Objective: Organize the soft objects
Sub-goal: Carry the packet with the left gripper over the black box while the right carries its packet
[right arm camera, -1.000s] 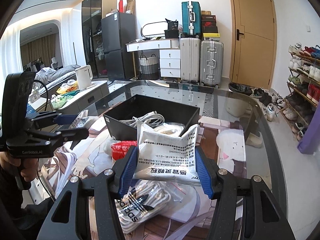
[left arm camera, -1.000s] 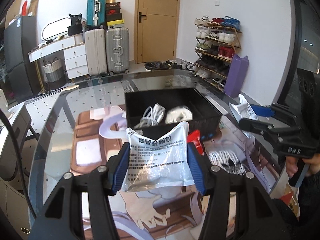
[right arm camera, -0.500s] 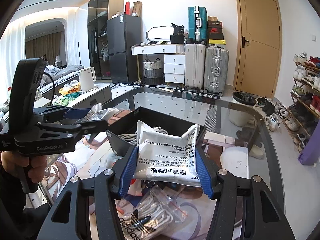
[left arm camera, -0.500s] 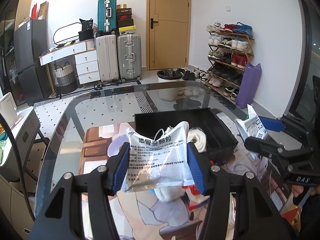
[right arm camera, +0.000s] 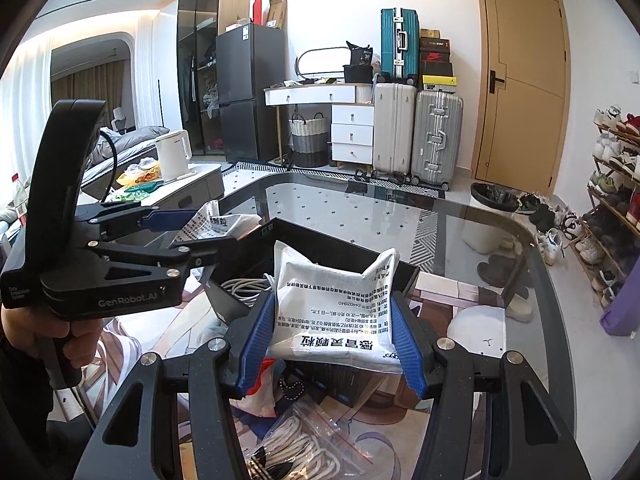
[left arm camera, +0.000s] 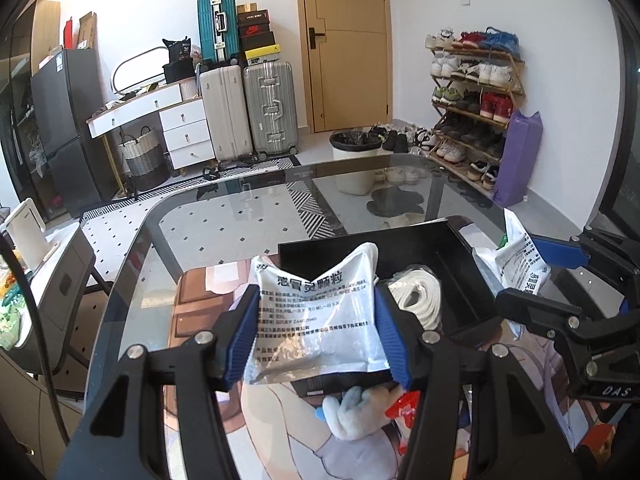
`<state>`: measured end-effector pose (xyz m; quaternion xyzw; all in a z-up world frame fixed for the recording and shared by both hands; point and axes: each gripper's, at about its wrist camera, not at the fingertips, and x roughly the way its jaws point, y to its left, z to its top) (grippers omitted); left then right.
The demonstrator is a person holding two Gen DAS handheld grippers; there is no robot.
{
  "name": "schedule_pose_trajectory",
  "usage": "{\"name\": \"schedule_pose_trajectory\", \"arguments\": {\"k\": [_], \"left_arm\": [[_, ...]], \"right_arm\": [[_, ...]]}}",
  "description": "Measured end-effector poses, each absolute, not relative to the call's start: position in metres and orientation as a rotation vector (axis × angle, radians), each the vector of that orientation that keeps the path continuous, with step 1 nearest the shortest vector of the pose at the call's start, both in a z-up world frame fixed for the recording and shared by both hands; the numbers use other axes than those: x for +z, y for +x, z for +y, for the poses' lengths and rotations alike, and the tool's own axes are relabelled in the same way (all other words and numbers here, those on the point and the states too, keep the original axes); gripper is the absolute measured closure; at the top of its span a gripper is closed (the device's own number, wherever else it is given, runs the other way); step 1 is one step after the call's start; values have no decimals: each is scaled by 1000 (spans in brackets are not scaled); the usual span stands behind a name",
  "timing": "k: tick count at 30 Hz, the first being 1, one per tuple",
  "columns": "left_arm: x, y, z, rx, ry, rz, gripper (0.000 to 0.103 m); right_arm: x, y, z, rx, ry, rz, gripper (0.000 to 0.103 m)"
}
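Note:
My left gripper [left arm camera: 316, 320] is shut on a silver-white medicine pouch [left arm camera: 316, 312], held in the air over the near left part of a black open box [left arm camera: 448, 240]. A white cable coil [left arm camera: 420, 296] lies inside the box. My right gripper [right arm camera: 332, 320] is shut on a second white pouch [right arm camera: 336, 304], held above the same black box [right arm camera: 296, 232]. Each gripper also shows in the other's view: the right gripper [left arm camera: 520, 272] with its pouch [left arm camera: 520, 260] beside the box, and the left gripper [right arm camera: 216, 226] with its pouch [right arm camera: 224, 220].
A glass table [left arm camera: 224, 224] with a printed mat carries the box. A white plush toy [left arm camera: 356, 412] and a red packet [left arm camera: 404, 404] lie in front of the box. A zip bag of white cables [right arm camera: 296, 440] lies below my right gripper. A hand [right arm camera: 76, 332] holds the left gripper.
Both grippers have carried their pouches forward and now hang over the black box. The two grippers have drawn closer together. Neither grip has changed.

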<state>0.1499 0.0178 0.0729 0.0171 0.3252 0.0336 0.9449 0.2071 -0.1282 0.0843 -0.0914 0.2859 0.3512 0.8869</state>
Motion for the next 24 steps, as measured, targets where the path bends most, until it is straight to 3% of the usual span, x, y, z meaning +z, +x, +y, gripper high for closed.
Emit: {"name": "schedule_pose_trajectory", "arguments": {"k": [24], "left_arm": [[51, 198, 24, 38, 11, 739, 48]], "right_arm": [[73, 244, -118, 740, -209, 640, 47]]}}
